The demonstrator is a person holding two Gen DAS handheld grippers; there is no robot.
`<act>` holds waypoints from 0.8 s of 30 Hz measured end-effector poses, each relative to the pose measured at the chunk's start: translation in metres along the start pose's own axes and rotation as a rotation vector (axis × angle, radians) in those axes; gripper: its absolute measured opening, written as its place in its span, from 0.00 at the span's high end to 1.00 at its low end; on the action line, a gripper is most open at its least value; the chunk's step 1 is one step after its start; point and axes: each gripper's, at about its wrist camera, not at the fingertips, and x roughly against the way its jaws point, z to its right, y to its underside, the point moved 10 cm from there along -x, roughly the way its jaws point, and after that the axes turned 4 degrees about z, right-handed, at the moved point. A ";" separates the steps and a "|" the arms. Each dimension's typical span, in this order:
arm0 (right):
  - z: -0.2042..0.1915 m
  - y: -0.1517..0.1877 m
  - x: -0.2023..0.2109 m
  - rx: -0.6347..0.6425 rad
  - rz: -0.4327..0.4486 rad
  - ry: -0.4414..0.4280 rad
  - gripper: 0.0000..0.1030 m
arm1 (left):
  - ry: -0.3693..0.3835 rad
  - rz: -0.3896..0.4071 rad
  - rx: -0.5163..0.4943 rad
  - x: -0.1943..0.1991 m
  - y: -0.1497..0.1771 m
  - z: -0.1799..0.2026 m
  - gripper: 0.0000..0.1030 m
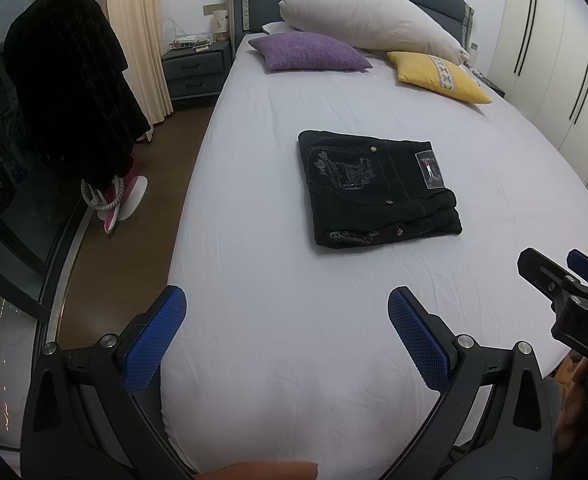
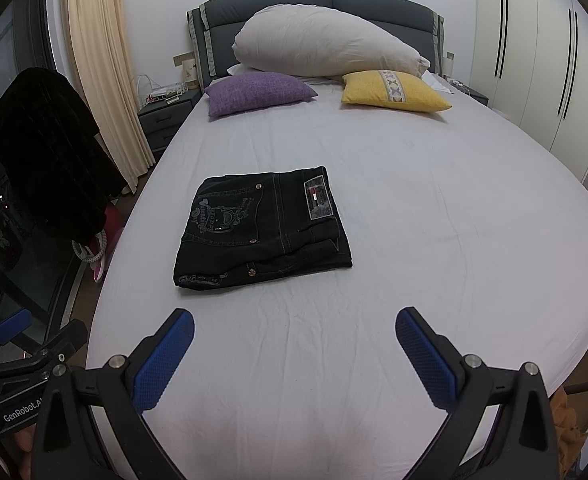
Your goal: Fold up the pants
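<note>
Black jeans (image 1: 377, 188) lie folded into a compact rectangle in the middle of the bed's white sheet (image 1: 294, 280); they also show in the right wrist view (image 2: 264, 226), back pocket embroidery and waistband patch facing up. My left gripper (image 1: 286, 332) is open and empty, held above the sheet near the foot of the bed, well short of the jeans. My right gripper (image 2: 294, 348) is open and empty too, beside the left one. The right gripper's fingers (image 1: 549, 276) show at the left view's right edge.
A purple cushion (image 2: 258, 92), a yellow cushion (image 2: 393, 92) and a large white pillow (image 2: 325, 44) lie at the dark headboard. A nightstand (image 2: 162, 118), a beige curtain (image 2: 102, 68) and dark clothing on a rack (image 1: 70, 88) stand left. White wardrobes (image 2: 541, 52) stand right.
</note>
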 end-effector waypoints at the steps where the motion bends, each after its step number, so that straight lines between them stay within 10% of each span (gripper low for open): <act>1: 0.000 0.000 0.000 0.000 0.000 0.000 0.00 | 0.000 0.000 0.000 0.000 0.000 0.000 0.00; 24: 0.001 0.000 0.000 0.000 -0.002 -0.001 0.00 | 0.001 -0.007 -0.001 -0.004 0.003 0.000 0.00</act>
